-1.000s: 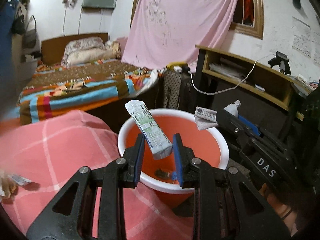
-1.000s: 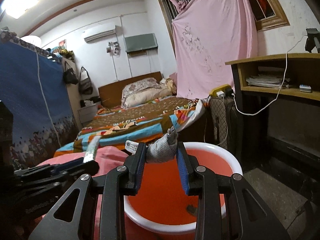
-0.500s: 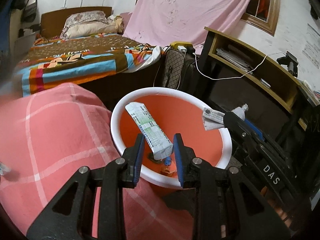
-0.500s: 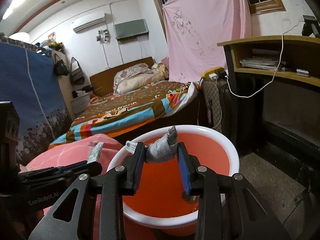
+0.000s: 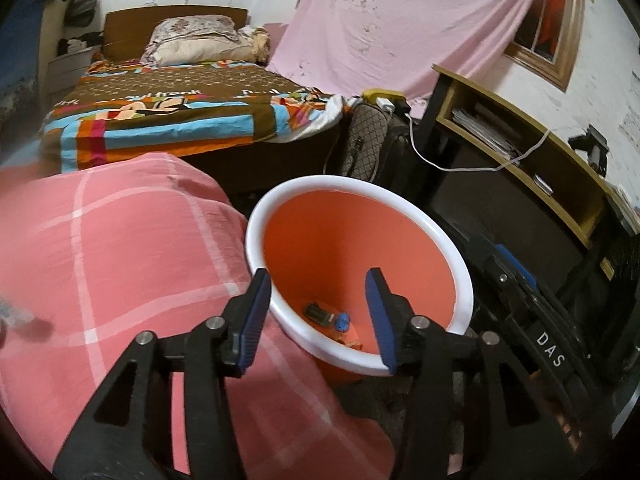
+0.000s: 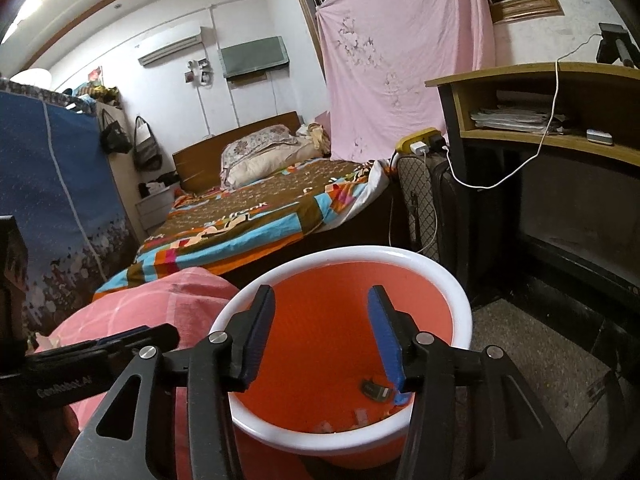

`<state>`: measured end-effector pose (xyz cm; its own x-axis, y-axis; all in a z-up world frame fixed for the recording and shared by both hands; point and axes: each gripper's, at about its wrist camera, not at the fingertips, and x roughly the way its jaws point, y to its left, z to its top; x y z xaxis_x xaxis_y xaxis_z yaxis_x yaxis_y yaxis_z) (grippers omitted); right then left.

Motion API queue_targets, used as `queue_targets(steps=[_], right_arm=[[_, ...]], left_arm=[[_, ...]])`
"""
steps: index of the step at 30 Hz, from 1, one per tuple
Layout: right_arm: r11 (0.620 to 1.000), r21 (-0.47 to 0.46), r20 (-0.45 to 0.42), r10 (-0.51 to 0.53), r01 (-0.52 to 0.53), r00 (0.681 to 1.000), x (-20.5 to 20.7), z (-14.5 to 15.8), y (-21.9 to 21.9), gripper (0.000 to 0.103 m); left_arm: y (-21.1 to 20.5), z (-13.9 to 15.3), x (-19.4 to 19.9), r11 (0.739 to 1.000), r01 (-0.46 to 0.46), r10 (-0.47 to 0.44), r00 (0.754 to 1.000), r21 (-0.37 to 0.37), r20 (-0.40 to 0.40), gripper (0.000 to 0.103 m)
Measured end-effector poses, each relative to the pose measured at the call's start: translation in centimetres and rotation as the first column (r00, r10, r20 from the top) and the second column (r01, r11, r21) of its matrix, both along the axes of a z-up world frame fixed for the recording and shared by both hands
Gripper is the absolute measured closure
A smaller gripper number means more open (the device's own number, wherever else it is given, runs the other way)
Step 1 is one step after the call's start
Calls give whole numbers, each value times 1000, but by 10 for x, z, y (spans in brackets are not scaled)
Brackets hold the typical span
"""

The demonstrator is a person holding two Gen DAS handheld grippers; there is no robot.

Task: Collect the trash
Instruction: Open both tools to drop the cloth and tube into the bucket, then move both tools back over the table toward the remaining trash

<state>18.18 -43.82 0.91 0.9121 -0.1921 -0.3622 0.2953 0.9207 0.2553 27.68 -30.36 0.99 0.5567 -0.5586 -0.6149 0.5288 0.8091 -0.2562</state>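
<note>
An orange bin with a white rim (image 5: pixel 360 200) stands on the floor beside a pink checked cloth; it also shows in the right wrist view (image 6: pixel 400 256). My left gripper (image 5: pixel 318 312) is open and empty above the bin's near rim. My right gripper (image 6: pixel 320 328) is open and empty over the bin. Small pieces of trash (image 5: pixel 320 314) lie at the bin's bottom, also in the right wrist view (image 6: pixel 374 390). The right gripper's body (image 5: pixel 540 320) shows at the right of the left wrist view.
The pink checked cloth (image 5: pixel 120 260) covers a surface left of the bin, with a blurred scrap at its left edge (image 5: pixel 16 316). A bed (image 5: pixel 180 112) lies behind. A suitcase (image 6: pixel 432 208) and a wooden desk (image 6: pixel 560 128) stand to the right.
Both grippers opened. The folded paper packet left my left gripper and the grey crumpled wrapper left my right gripper; neither is in the jaws now. Both views tilted down toward the bin.
</note>
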Motion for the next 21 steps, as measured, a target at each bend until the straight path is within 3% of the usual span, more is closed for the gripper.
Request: queue_targets(steps=[6,8,10,11,12,15,19,21], right_arm=[[1000,-8,33,1,-1,999,-5,3,3,55],[1000,-16,57,5,-4,998,-8,6,6,52],[1000,-26,83,10,-8,996,-11,10,11,43],[999,-32,101,14,-11,995,-12,12,13,32],[999,-36,119,17,-13,993,-14,15,16,26],[998,-55,171,34,-25,985,-19,23,25,25],[995,-86,228,67,-49,971,-23,30,39,16],[994,-94,246,85,-63,966,-23,33,44,3]], left_arm=[[20,8,-6,998,-70,70,997,-11,39,59],[29,12,-10,995,-100,101,993,-22,57,50],[41,17,-14,989,-142,144,986,-35,85,38],[48,20,-16,986,-164,168,981,-41,100,32],[54,23,-18,981,-187,191,975,-50,117,30],[76,31,-26,963,-261,270,948,-73,169,15],[103,37,-39,934,-344,358,901,-101,243,14],[116,38,-46,919,-380,394,877,-103,275,13]])
